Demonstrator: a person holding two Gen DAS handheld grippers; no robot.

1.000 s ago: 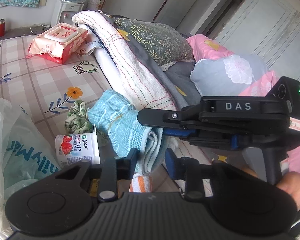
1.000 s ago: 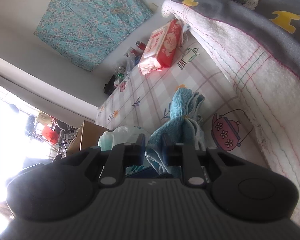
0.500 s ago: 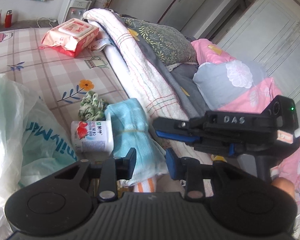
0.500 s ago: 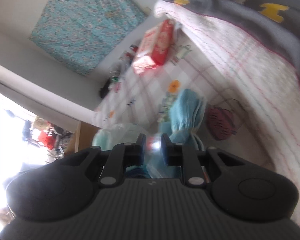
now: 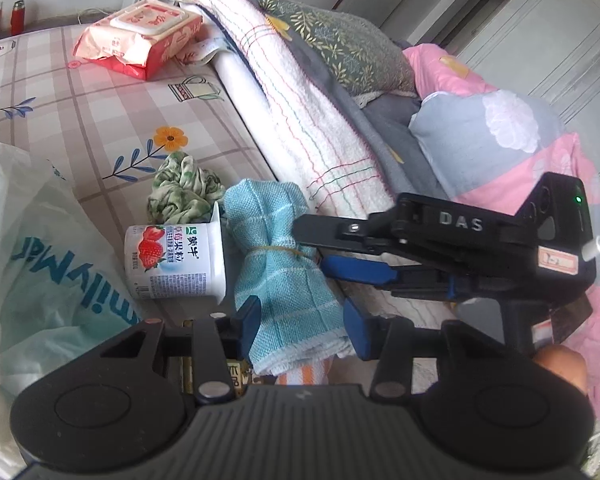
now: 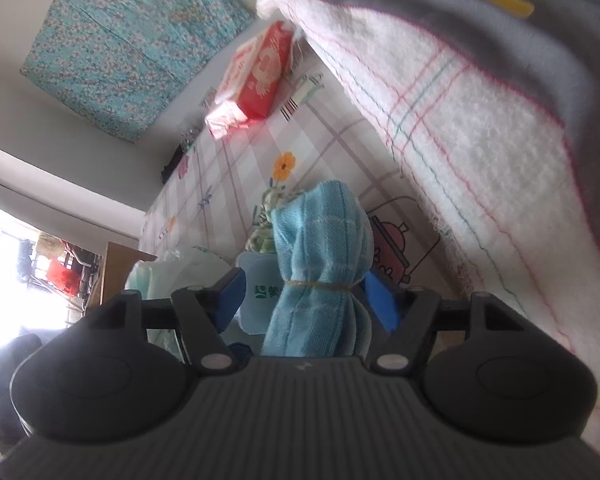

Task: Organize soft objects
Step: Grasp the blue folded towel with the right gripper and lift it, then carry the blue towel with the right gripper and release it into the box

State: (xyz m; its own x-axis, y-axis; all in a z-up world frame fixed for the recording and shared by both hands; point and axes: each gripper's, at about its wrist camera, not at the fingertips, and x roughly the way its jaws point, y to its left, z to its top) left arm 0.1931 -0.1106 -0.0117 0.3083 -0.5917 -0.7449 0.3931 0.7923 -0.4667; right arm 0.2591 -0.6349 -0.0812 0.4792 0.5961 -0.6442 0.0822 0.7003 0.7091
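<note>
Now both grippers' fingers flank the blue towel (image 5: 276, 264) (rubber-banded), opening.

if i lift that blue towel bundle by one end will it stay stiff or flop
The blue towel bundle would probably flop: it is soft woven cloth, cinched only at its middle by a rubber band, so both ends flare loose. It looks light for its bulk. The band should keep it rolled, and it seems unlikely to slip or roll away.

Yogurt cup (image 5: 176, 260): on its side on my checked bed sheet (image 5: 100, 96), strawberry label up.
Plastic bag (image 5: 40, 264): crumpled, just beside the cup.
Wipes pack (image 5: 140, 38): far end (red and white).
Red bottle (image 5: 17, 22): upright by the wall.
</note>
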